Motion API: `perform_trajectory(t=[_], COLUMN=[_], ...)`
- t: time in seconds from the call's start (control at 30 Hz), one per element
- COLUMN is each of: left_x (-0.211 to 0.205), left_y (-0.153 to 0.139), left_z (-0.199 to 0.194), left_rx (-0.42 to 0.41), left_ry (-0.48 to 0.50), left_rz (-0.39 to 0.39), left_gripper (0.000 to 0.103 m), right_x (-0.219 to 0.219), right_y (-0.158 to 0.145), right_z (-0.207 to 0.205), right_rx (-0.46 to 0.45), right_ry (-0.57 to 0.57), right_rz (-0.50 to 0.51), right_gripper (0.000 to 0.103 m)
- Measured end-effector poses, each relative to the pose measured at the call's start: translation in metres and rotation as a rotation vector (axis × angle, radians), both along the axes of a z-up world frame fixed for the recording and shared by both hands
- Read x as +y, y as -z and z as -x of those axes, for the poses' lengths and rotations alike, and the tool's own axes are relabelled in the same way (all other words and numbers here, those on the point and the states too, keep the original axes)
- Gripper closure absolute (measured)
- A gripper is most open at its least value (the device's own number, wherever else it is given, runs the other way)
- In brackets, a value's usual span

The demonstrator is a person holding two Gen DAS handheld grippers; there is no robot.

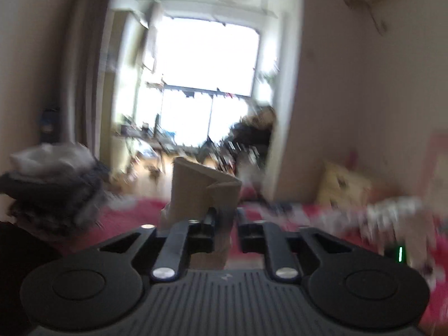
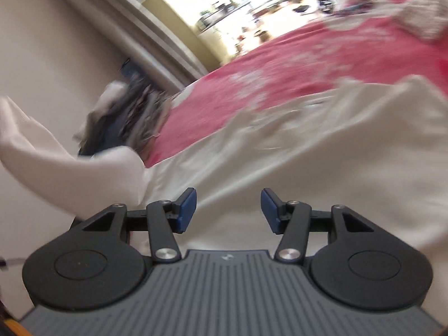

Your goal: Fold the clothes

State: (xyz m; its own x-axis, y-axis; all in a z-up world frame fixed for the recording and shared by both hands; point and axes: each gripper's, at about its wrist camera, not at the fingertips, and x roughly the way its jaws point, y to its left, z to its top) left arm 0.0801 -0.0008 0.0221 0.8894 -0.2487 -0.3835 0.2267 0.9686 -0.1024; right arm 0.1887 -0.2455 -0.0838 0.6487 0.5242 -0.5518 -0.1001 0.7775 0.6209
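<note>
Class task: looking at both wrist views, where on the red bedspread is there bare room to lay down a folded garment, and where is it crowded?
Free: the red bedspread between the clothes pile by the wall and the white garment. Crowded: the near side under that garment, the pile's corner, and the far end with patterned cloth. Blur hides finer detail.

**Red bed carrying the laundry**

A bed with a red-and-white patterned cover (image 2: 294, 64) is carrying a pale cream garment (image 2: 308, 151) spread across its near side. A blurred pile of grey and dark clothes (image 2: 131, 112) is sitting at the bed's edge by the wall.
</note>
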Motion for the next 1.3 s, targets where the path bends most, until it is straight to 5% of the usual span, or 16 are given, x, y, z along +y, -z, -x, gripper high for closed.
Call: perform_trajectory(t=[0.03,0.17,0.27,0.53,0.83,0.9,0.97,1.07,1.3], left_x=[-0.017,-0.042,-0.018,0.028,0.072,0.079,0.083,0.082,0.077], left_y=[0.021,0.103,0.118,0.091,0.078,0.08,0.085,0.099,0.123], left_z=[0.0,0.003,0.008,0.017,0.006,0.003,-0.002,-0.014,-0.045], left_rx=[0.059,0.318,0.381,0.344,0.274,0.279,0.295,0.305,0.309], left_ry=[0.033,0.104,0.1,-0.014,-0.235,-0.25,-0.254,-0.245,-0.25], left_rz=[-0.028,-0.103,-0.074,-0.11,-0.229,-0.292,-0.362,-0.441,-0.55], left_gripper=[0.046,0.051,0.048,0.047,0.047,0.046,0.045,0.045,0.044], right_x=[-0.01,-0.044,-0.059,-0.05,-0.009,0.001,0.011,0.02,0.003], right_y=[0.006,0.036,0.047,0.043,0.04,0.038,0.036,0.031,0.005], right_z=[0.003,0.016,0.021,0.014,-0.018,-0.021,-0.024,-0.02,-0.01], right_rx=[0.022,0.132,0.162,0.172,0.187,0.174,0.159,0.115,0.014], right_ry=[0.019,0.103,0.13,0.085,0.002,-0.028,-0.062,-0.112,-0.081], right_rz=[-0.001,-0.055,-0.117,-0.103,0.082,0.138,0.199,0.258,0.252], right_gripper=[0.05,0.05,0.05,0.047,0.046,0.051,0.081,0.096,0.099])
